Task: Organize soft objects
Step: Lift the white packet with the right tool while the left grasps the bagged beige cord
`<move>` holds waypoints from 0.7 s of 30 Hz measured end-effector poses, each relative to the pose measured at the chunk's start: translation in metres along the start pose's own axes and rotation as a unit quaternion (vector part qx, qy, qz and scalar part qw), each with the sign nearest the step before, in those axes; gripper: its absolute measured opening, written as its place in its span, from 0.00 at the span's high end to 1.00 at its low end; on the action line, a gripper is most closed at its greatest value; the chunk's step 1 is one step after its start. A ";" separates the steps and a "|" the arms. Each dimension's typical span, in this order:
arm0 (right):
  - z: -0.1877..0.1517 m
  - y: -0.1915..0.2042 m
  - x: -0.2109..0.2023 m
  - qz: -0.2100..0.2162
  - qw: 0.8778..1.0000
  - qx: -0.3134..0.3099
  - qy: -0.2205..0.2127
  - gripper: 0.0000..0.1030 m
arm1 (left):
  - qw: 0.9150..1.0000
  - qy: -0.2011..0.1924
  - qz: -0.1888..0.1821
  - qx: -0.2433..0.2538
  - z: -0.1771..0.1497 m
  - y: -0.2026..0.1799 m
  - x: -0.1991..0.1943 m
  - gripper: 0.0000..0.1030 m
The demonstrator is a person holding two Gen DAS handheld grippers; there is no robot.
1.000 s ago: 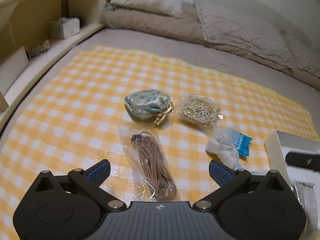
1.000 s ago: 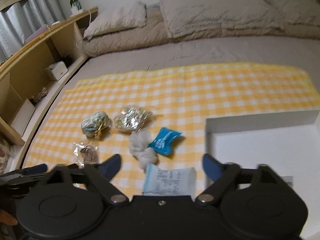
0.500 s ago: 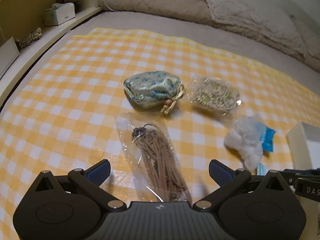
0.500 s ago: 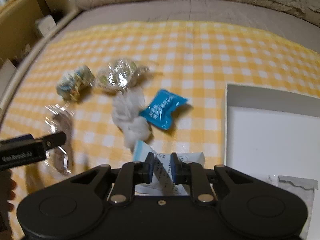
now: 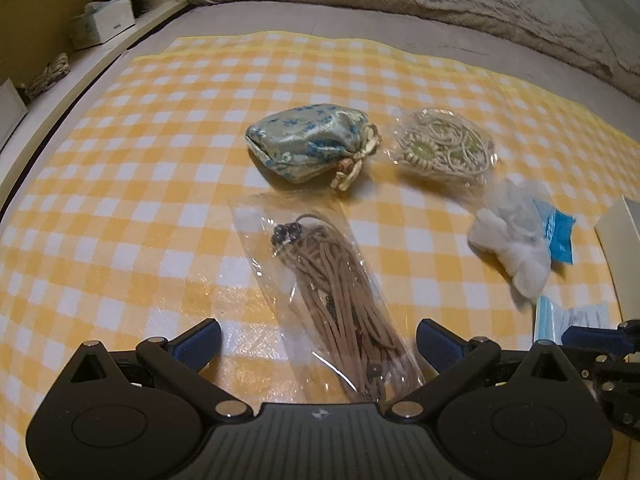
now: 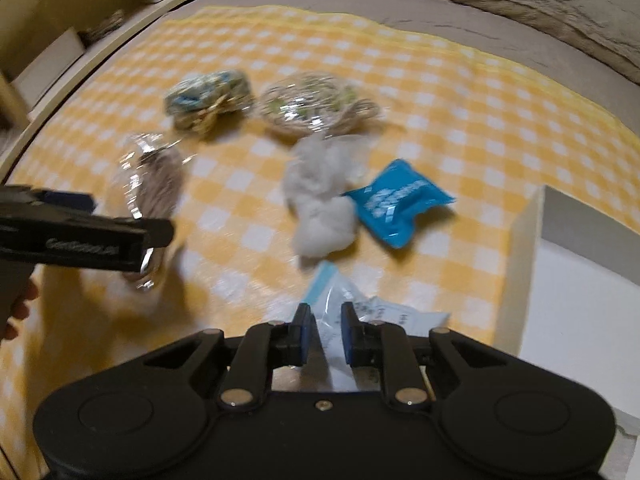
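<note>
Left gripper [image 5: 318, 340] is spread wide over the yellow checked cloth [image 5: 120, 184]; the clear bag of tan cords [image 5: 332, 300] lies lengthwise between its fingers, near end under the jaw gap, pads clear of it on both sides. Right gripper [image 6: 323, 336] is closed down to a narrow slit, with the white-and-blue printed packet [image 6: 360, 316] lying directly ahead of and beneath the tips; whether the pads pinch it cannot be told. White box [image 6: 580, 280] sits just right of the packet.

We see a glossy satin pouch [image 5: 308, 140], cords in shiny clear plastic [image 5: 332, 300], and a matt checked cloth [image 5: 120, 200].
</note>
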State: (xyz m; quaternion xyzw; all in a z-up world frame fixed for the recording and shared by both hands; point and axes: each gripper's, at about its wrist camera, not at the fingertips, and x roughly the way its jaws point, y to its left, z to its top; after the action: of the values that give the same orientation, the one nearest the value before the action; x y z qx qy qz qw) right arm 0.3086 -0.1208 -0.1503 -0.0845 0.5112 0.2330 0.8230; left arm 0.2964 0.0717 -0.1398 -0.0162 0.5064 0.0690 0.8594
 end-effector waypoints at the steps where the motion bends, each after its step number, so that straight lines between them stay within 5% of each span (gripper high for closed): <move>1: 0.000 0.001 -0.001 0.007 1.000 -0.001 0.002 0.82 | 1.000 0.001 0.003 0.006 -0.001 -0.001 0.000 0.03; 5: 0.007 0.001 -0.016 0.031 0.999 0.017 -0.016 0.86 | 1.000 0.003 0.003 0.024 -0.002 -0.001 -0.002 0.11; 8: 0.012 0.006 -0.028 -0.026 0.998 -0.015 -0.060 0.86 | 1.000 0.003 0.005 0.030 -0.001 -0.001 -0.002 0.17; 14: 0.013 -0.008 -0.003 -0.097 0.994 -0.026 -0.037 0.85 | 0.999 0.003 -0.004 0.040 -0.001 0.003 -0.005 0.30; 21: 0.003 -0.011 0.010 -0.010 1.000 0.000 0.015 0.85 | 0.999 0.008 -0.014 0.051 -0.005 0.003 -0.009 0.39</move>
State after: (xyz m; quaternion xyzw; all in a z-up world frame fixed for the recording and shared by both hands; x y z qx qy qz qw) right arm 0.3195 -0.1260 -0.1591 -0.0936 0.5223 0.2233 0.8176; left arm 0.2876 0.0736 -0.1338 0.0198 0.5162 0.0305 0.8557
